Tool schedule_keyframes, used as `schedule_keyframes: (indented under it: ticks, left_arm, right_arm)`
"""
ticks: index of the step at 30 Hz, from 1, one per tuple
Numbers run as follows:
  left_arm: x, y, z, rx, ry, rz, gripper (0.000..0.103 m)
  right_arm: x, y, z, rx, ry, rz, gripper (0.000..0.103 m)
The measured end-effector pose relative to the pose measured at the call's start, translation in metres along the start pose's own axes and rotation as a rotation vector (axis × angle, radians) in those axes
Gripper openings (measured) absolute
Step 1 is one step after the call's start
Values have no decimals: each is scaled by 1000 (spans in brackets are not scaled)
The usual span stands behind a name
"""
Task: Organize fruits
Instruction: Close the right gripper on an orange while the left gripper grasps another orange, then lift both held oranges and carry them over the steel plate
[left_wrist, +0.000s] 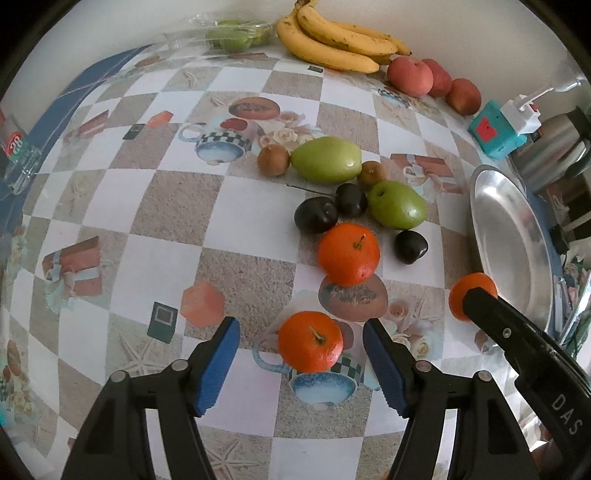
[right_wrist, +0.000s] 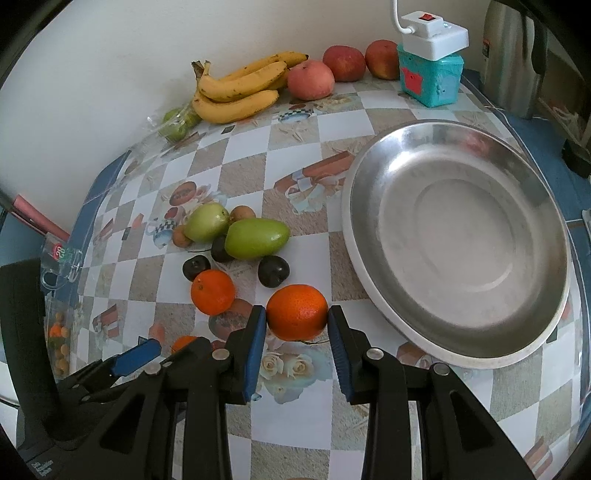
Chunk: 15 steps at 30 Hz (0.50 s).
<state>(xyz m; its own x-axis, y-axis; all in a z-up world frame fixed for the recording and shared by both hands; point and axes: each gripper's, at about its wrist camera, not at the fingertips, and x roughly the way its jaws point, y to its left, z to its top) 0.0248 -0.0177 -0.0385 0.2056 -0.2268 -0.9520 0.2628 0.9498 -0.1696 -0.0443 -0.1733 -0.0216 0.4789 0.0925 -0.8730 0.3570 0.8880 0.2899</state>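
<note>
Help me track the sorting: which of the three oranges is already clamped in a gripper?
The orange nearest the metal plate, pinched between the right gripper's fingers. The other two oranges lie free on the tablecloth.

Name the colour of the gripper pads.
Blue, on black fingers; clearest on the left gripper in the left wrist view.

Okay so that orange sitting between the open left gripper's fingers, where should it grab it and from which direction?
Grip the orange across its round middle, coming down from above with the left gripper. It sits stem-up on the tablecloth, apart from the other fruit, with bare cloth on both sides, so one pad fits on each side.
</note>
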Motion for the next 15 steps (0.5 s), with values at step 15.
schedule_keyframes:
  ticks: [15]
  left_arm:
    - [2,-3,-1,2,11,-26,39]
  right_arm:
    - [2,1,-1,2,12,-2,36]
